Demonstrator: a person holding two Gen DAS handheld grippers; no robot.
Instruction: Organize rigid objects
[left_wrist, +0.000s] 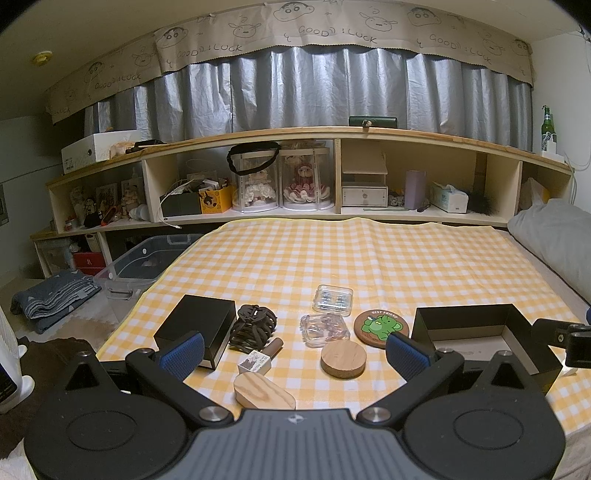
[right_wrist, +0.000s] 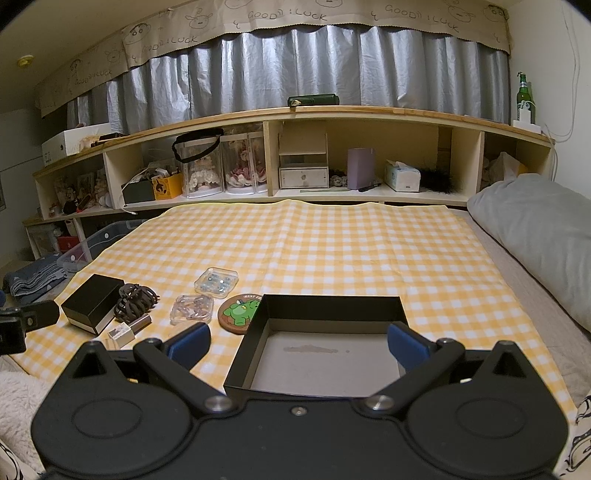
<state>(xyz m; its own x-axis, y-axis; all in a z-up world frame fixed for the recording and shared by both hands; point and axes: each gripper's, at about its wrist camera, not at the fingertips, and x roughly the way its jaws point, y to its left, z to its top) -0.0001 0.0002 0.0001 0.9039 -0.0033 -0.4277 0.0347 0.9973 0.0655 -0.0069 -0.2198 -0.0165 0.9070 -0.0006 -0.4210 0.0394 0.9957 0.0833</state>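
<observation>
On the yellow checked cloth (left_wrist: 332, 254) lie a closed black box (left_wrist: 195, 326), a dark hair claw (left_wrist: 253, 326), a small tube with a white carton (left_wrist: 258, 358), two clear plastic cases (left_wrist: 332, 300) (left_wrist: 325, 329), a round green-cartoon coaster (left_wrist: 380, 326), a wooden disc (left_wrist: 343, 358) and a wooden oval piece (left_wrist: 264, 393). An open black tray (right_wrist: 321, 350) sits at the right, its inside bare. My left gripper (left_wrist: 295, 356) is open above the wooden pieces. My right gripper (right_wrist: 297, 345) is open over the tray's near edge.
A long wooden shelf (left_wrist: 332, 133) full of boxes, dolls and tissues runs behind the bed. A grey pillow (right_wrist: 535, 236) lies at the right. A clear storage bin (left_wrist: 140, 266) and folded cloth (left_wrist: 55, 299) sit on the floor at the left.
</observation>
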